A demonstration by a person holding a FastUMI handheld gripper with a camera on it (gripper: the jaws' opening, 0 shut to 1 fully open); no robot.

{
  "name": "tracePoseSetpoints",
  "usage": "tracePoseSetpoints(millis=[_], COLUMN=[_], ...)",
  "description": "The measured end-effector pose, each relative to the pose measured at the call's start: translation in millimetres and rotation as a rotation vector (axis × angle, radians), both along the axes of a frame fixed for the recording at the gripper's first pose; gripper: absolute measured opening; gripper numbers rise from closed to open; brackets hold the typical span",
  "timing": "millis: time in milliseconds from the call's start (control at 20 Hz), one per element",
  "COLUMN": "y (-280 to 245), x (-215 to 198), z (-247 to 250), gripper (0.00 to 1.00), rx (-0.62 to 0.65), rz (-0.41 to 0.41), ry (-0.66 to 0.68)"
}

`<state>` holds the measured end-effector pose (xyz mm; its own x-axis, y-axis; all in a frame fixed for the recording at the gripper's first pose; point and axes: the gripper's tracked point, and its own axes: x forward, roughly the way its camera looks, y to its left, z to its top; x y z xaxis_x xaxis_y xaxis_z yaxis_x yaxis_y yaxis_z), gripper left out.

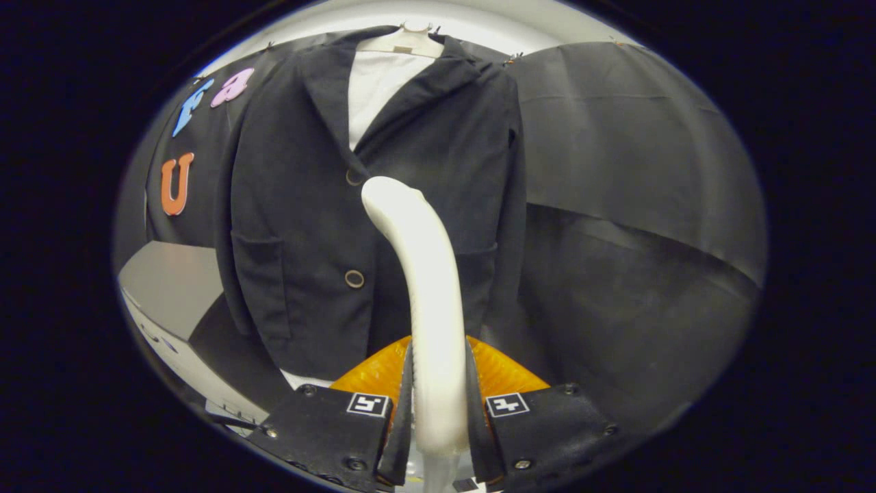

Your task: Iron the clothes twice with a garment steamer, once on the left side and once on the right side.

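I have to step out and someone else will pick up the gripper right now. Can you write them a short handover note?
Gripper: shut on the garment steamer, both fingers pressed on its white handle, head raised ahead of them.
Dark jacket hangs on a hanger against the booth's cloth wall, over a white shirt; the steamer head points at its front near the upper button, contact cannot be told.
Done: steamer picked up and brought to the jacket.
Left, judging from this view: the passes on the jacket's left and right sides.
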<state>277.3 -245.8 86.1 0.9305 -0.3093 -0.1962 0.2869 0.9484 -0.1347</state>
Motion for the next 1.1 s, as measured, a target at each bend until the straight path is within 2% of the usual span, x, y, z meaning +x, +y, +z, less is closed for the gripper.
tracePoseSetpoints(millis=[500,700,950,1100], y=[-10,-19,-28,-27], x=[-3,-7,-13,-20], z=[-67,-93,-129,-151], gripper=[0.38,0.39,0.38,0.39], rx=[0.034,0.057,0.127,0.198], rz=[0.04,0.086,0.163,0.178], ry=[0.101,0.139,0.184,0.199])
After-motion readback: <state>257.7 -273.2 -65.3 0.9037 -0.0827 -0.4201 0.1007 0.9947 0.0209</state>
